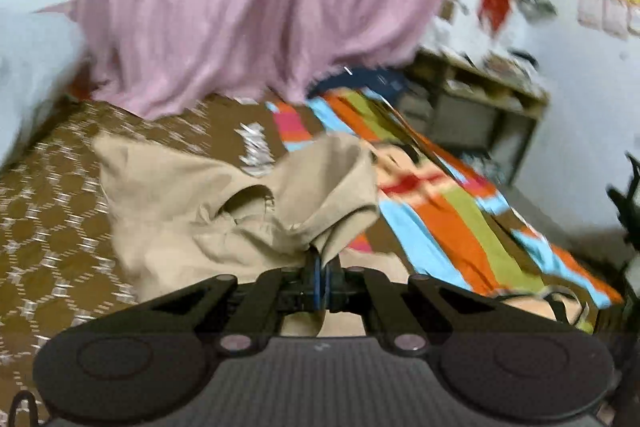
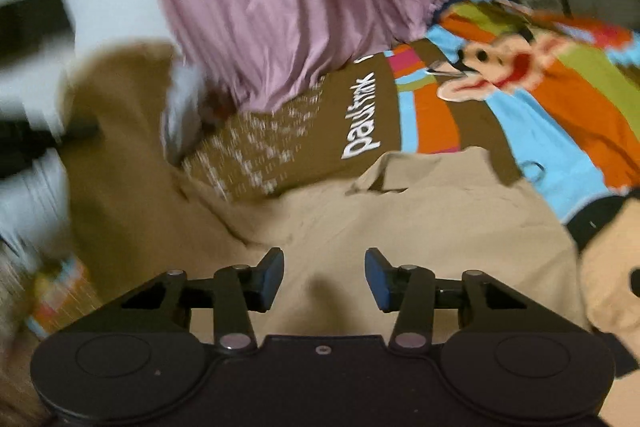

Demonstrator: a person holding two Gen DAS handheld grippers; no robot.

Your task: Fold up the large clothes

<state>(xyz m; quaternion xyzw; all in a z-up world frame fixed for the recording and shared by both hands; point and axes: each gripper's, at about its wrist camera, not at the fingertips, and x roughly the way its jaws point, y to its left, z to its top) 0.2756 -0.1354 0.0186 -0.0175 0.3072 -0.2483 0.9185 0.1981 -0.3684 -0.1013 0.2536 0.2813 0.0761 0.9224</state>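
Your left gripper [image 1: 319,265] was clamped on a fold of the beige garment [image 1: 192,211], which trailed ahead of it over the bedspread [image 1: 52,211]. Your right gripper [image 2: 325,277] stood partly spread, pinching nothing, with the same cloth lying flat beneath its fingers [image 2: 378,277].

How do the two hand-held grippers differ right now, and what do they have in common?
The left hand-held gripper is shut, pinching a bunch of the beige garment; the right hand-held gripper stands open, gripping nothing. The left one lifts cloth off the patterned bedspread; the right one only hovers above flat beige cloth. Both are black with blue pads and point toward the same garment.
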